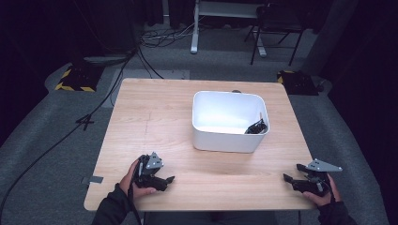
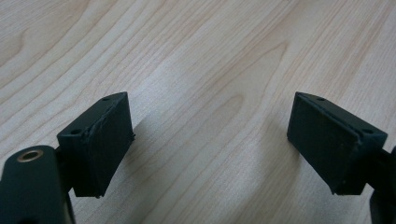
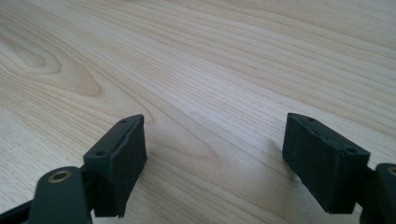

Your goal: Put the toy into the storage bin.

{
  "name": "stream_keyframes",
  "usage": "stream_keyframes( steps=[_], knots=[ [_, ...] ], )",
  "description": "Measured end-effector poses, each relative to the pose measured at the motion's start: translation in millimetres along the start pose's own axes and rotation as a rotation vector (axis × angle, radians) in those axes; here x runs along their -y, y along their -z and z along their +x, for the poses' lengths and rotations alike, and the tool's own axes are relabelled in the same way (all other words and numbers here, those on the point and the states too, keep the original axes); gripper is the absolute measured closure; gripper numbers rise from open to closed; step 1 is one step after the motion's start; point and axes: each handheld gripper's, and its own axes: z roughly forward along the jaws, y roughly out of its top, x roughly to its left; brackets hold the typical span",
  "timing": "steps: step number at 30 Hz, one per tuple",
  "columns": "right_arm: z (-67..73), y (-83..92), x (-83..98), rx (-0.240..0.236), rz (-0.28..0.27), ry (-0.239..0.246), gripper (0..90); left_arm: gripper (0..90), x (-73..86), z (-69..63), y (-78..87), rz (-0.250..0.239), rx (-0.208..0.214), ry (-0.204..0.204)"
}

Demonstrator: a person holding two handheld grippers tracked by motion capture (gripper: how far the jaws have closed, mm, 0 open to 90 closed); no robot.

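A white rectangular bin stands on the light wooden table, right of centre. In its near right corner lies a small dark tangled object; I cannot tell what it is. My left gripper rests low at the table's front left, held by a hand, jaws pointing right. In the left gripper view it is open over bare wood. My right gripper sits at the front right edge, jaws pointing left. In the right gripper view it is open with nothing between its pads.
The table stands on grey carpet. Cables run across the floor at the left. Yellow-and-black striped blocks lie on the floor beyond the far corners. A dark chair and a white desk leg stand behind.
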Motion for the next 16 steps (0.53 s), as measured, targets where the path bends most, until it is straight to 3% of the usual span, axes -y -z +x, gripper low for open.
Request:
stream_keyframes(
  steps=[16],
  knots=[
    [0.0,0.0,0.0,0.0,0.0,0.0,21.9,14.7,-0.4,0.4,-0.2,-0.002,-0.004,-0.003]
  ],
)
